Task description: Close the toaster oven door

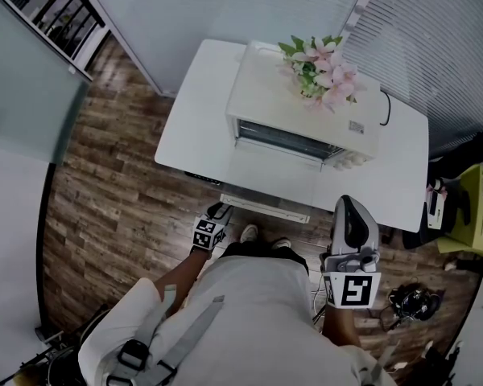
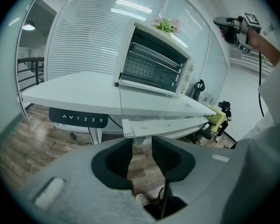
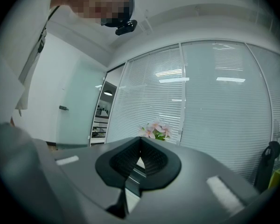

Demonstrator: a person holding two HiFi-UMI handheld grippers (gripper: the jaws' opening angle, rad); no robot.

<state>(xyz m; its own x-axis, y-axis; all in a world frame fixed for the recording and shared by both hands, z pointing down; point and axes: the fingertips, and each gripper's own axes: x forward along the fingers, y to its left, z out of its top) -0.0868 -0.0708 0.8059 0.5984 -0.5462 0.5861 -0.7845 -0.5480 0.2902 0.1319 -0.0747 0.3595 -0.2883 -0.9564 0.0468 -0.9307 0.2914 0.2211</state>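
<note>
Centre frame, the white boxy toaster oven has its glass door flat open over the white bench; my left gripper is spread and empty, my right gripper pressed together. Closing looks unstarted.

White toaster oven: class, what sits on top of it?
A bunch of pink flowers with green leaves stands on the white toaster oven, toward its back. The blooms hide any vase beneath.
</note>
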